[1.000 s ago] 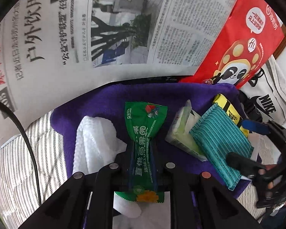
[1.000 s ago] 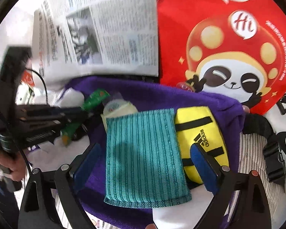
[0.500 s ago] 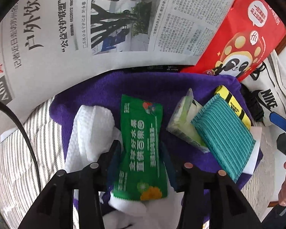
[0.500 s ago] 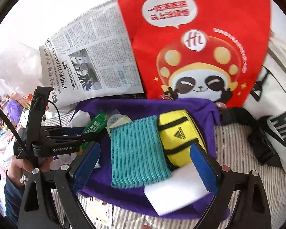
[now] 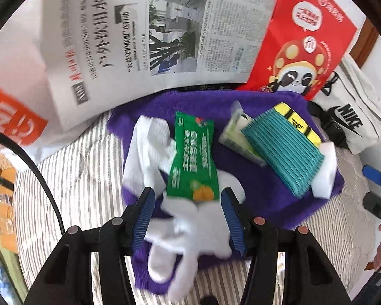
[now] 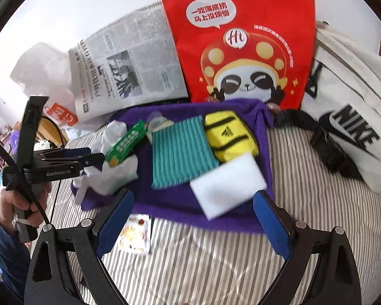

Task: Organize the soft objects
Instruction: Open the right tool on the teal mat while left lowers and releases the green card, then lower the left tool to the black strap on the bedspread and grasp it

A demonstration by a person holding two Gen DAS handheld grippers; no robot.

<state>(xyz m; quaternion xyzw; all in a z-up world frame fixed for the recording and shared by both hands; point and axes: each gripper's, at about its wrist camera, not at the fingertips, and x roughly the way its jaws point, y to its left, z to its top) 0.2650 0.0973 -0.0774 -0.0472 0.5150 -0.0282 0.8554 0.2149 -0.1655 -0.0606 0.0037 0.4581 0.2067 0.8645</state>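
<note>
We see the green foil snack packet (image 5: 194, 162) lying flat on the purple fleece cloth (image 5: 266, 185) toward its left edge, partly over a white mesh cloth (image 5: 149, 142). A second ago our left claw (image 5: 188, 218) pinched it; its jaws have just been opening and now stand apart with the packet's near end loose between them, so we judge that item placed. Beside it lie a tissue pack (image 5: 237, 134), a teal ribbed cloth (image 5: 282, 150), a yellow pouch (image 6: 228, 134) and a white sponge block (image 6: 227, 188). Our right claw (image 6: 193, 218) hangs wide and empty over the striped bed (image 6: 241, 254) at the cloth's near edge, farther back than before.
</note>
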